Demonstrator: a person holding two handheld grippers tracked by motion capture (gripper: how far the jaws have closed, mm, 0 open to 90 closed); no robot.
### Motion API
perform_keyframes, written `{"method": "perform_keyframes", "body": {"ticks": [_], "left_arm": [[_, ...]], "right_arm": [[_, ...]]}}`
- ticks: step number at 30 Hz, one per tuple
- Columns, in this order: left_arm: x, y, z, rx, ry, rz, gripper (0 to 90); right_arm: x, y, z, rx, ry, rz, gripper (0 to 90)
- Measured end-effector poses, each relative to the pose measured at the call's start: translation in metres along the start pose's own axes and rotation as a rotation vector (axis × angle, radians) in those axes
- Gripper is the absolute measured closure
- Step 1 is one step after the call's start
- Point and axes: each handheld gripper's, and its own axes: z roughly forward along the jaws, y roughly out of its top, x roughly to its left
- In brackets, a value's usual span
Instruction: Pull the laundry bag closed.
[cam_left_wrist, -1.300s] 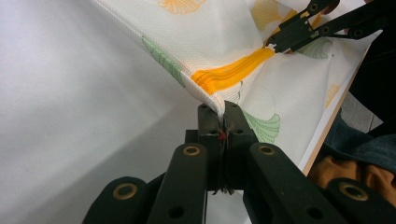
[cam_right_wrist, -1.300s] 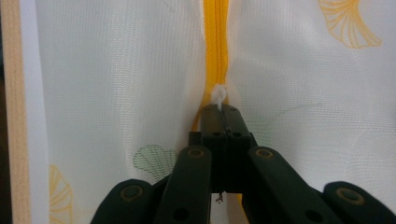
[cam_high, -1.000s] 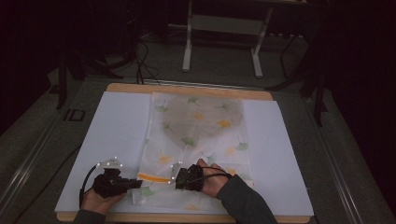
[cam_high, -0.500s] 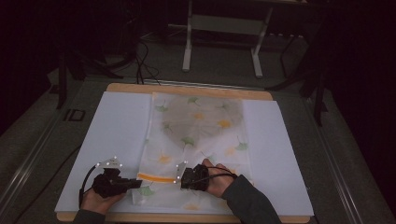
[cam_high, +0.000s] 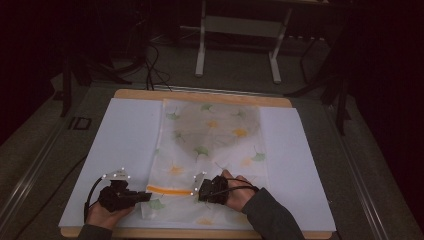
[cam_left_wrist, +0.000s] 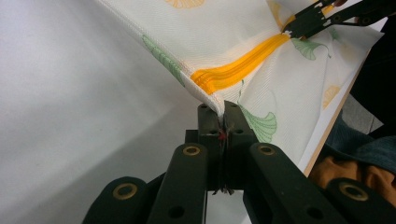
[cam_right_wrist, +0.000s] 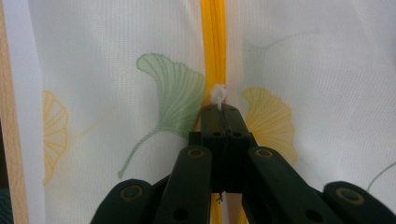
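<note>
Two hand-held grippers are working at the near end of a mesh laundry bag (cam_high: 210, 155). The left hand-held gripper (cam_left_wrist: 223, 112) is pinching the bag's corner beside the end of the orange zipper (cam_left_wrist: 238, 70), its jaws pressed together on the fabric edge. The right hand-held gripper (cam_right_wrist: 223, 109) is clamping the small white zipper pull (cam_right_wrist: 218, 93), its jaws closed tight around it, with the zipper track running straight ahead and also back under the jaws.

In the high view the left hand-held gripper (cam_high: 142, 196) is sitting at the bag's near left corner and the right hand-held gripper (cam_high: 198, 187) further along the same zipper line, toward the bag's middle. Judging from this, the job is sliding the zipper while the corner is being held taut; the pull is standing partway across the width. Whether the teeth are being opened or closed I cannot tell, nor which stretch is already joined.

The bag is lying flat on white sheets covering the counter (cam_high: 200, 95), with its long axis running away from the person and the zipper crossing it left to right near the front edge.
</note>
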Motion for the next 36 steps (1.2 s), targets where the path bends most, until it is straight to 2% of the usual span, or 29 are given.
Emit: {"method": "perform_keyframes", "body": {"ticks": [10,15,27,36], "left_arm": [[0.001,-0.001,-0.002,-0.003,0.003,-0.005,88.8],[0.002,-0.001,-0.002,-0.003,0.002,-0.007,88.7],[0.002,0.0,-0.002,-0.001,0.004,-0.006,88.7],[0.002,0.0,-0.003,-0.004,0.009,-0.005,88.7]], "right_arm": [[0.0,-0.003,-0.001,0.01,-0.017,-0.012,90.0],[-0.001,-0.009,-0.003,0.008,-0.013,0.005,90.0],[-0.001,-0.014,-0.004,0.01,-0.011,0.005,90.0],[-0.003,-0.022,-0.009,0.012,-0.014,0.026,90.0]]}}
